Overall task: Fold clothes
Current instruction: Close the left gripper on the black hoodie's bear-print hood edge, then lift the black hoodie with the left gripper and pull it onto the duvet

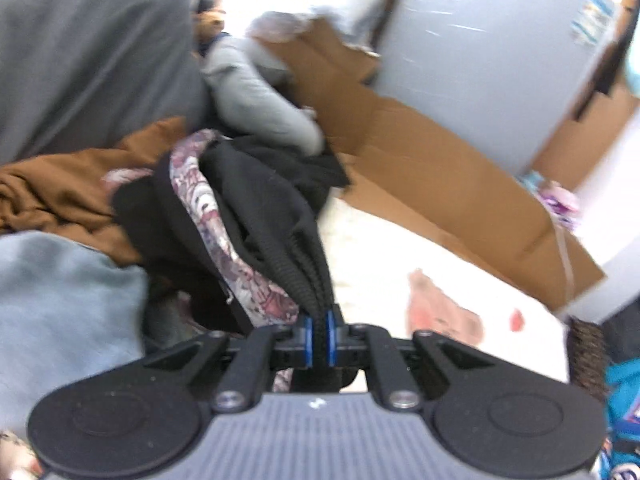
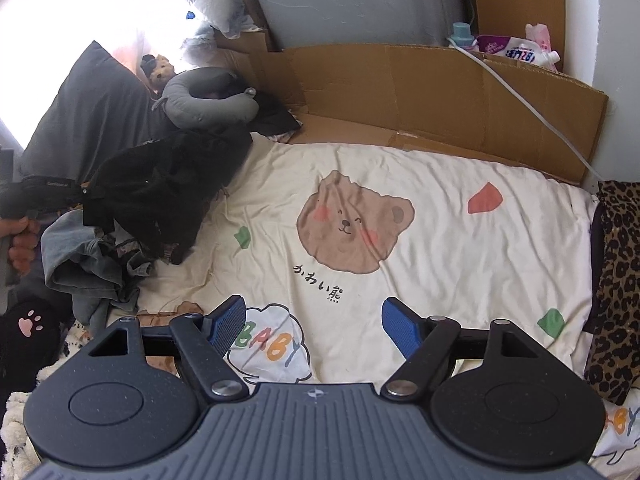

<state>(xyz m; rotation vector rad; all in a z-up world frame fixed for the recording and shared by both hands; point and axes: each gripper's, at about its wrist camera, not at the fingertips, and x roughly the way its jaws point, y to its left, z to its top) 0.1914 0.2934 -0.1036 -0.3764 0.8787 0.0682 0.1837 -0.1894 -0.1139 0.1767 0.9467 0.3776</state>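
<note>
a: start close in. what is your left gripper (image 1: 319,334) doing?

b: its blue pads are pinched tight on a ribbed black edge of the black garment (image 1: 256,200), the one with the patterned lining (image 1: 224,236). the cloth runs up from the pads, away from the camera.

a: and your right gripper (image 2: 313,326)?

b: its fingers stand wide apart with nothing between them, hovering above the "baby" print on the cream bear sheet (image 2: 460,240).

a: take the bear's face on that sheet as the landmark. where is the garment?

b: in the right wrist view it hangs bunched to the left of the bear's face (image 2: 354,226), lifted off the sheet's left edge by your left gripper. your hand (image 2: 20,244) on that tool shows at the far left of the frame.

a: what lies around it?

b: below the garment, left of the bear, is a heap of denim and other clothes (image 2: 84,268). further left and beyond sit a dark grey pillow (image 2: 88,116) and a grey neck pillow (image 2: 204,100).

a: and past the bear?

b: flattened cardboard (image 2: 400,92) lines the far side, against the grey wall (image 2: 360,0).
</note>
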